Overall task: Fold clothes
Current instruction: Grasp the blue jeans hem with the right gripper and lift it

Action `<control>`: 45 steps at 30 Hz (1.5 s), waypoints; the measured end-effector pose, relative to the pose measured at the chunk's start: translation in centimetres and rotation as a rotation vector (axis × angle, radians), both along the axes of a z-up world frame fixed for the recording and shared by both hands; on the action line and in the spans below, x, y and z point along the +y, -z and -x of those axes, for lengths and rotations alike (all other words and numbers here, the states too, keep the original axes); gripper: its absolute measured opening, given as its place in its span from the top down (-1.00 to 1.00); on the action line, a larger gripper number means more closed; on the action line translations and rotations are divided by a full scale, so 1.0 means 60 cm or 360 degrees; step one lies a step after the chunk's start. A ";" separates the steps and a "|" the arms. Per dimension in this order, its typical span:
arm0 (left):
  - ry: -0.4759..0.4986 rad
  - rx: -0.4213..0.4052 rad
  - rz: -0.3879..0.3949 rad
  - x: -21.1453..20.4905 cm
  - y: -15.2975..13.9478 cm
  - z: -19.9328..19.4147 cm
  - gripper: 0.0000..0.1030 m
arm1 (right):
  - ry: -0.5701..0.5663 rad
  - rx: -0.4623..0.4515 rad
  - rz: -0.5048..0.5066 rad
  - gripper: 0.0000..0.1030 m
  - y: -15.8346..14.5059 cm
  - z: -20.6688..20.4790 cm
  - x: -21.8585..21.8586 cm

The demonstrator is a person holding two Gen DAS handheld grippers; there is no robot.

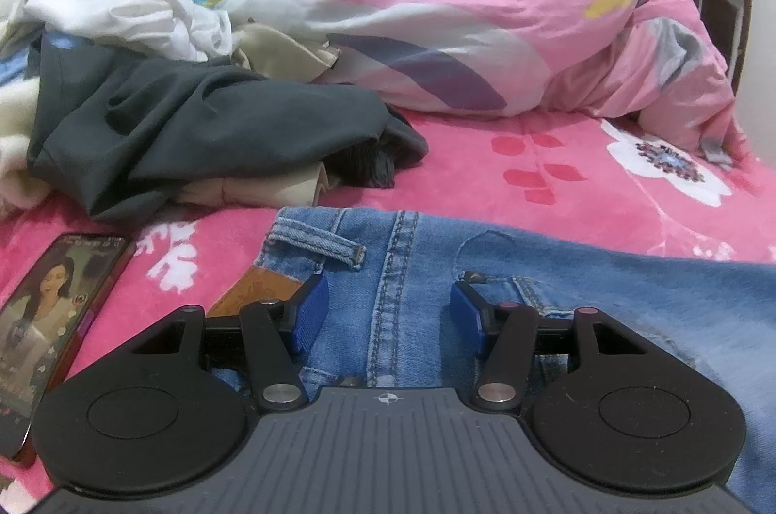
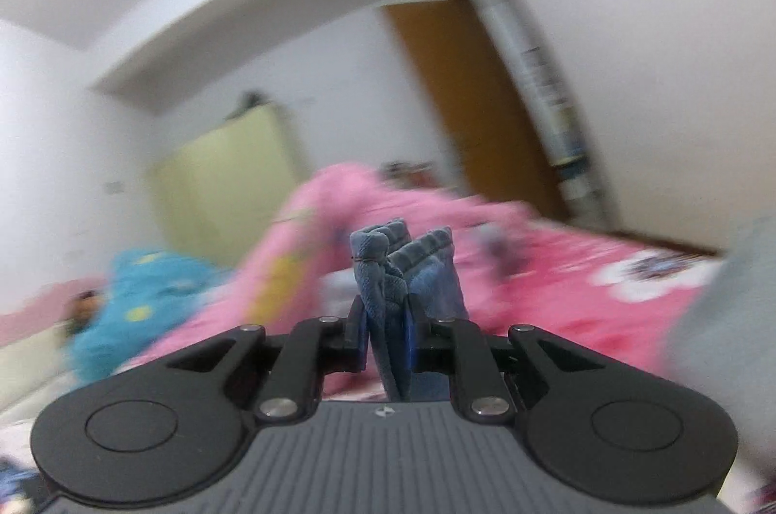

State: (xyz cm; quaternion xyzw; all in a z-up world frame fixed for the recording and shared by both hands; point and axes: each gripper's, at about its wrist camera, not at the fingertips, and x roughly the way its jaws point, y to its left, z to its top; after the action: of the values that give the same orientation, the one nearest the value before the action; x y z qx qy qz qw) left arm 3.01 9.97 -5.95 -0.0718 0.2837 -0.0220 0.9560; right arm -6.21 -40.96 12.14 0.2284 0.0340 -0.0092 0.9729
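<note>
The jeans (image 1: 557, 296) lie on the pink bedspread (image 1: 509, 169) with the waistband right under the left gripper (image 1: 388, 313), whose jaws stand wide apart and hold nothing; the legs run off to the right. The right gripper (image 2: 388, 332) is clamped on a bunched fold of denim (image 2: 402, 266), lifted and pointing at the far wall. Only the left view shows the waistband, the phone (image 1: 53, 320) at near left and the heap of other clothes (image 1: 160, 126) beyond; the right view is blurred.
</note>
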 end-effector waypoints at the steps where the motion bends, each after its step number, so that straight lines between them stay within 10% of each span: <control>1: 0.0001 0.0004 0.0022 0.003 -0.002 0.002 -0.09 | -0.0099 -0.0005 -0.0023 0.68 0.003 -0.010 0.033; 6: 0.0020 0.0010 0.0154 0.028 -0.014 0.025 -0.10 | -0.0645 0.0091 -0.0163 0.68 0.051 -0.074 0.210; 12: 0.0055 -0.0002 0.0298 0.071 -0.034 0.064 -0.18 | -0.1138 0.0559 -0.0376 0.68 0.173 -0.167 0.405; 17: 0.0001 -0.0041 0.0550 0.144 -0.042 0.098 -0.18 | -0.1260 0.0556 -0.0214 0.68 0.166 -0.166 0.505; 23: -0.0068 -0.0064 0.0794 0.223 -0.036 0.123 -0.18 | -0.1305 0.0436 0.0422 0.68 0.168 -0.126 0.630; 27: -0.0075 -0.0048 0.0830 0.244 -0.031 0.128 -0.18 | -0.1332 0.0565 0.0543 0.68 0.224 -0.121 0.667; 41: -0.0071 -0.0049 0.0836 0.259 -0.025 0.140 -0.18 | -0.1340 0.0342 0.0840 0.68 0.211 -0.097 0.723; 45: -0.0085 -0.0028 0.0825 0.263 -0.024 0.139 -0.18 | -0.1437 0.0524 0.0888 0.60 0.255 -0.108 0.739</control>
State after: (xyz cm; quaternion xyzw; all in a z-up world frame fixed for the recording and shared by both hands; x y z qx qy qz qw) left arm -5.33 25.73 -4.49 -0.3218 0.2582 -0.0695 0.9083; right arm 0.30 3.39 -3.17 -0.0796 0.2764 0.3644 0.8857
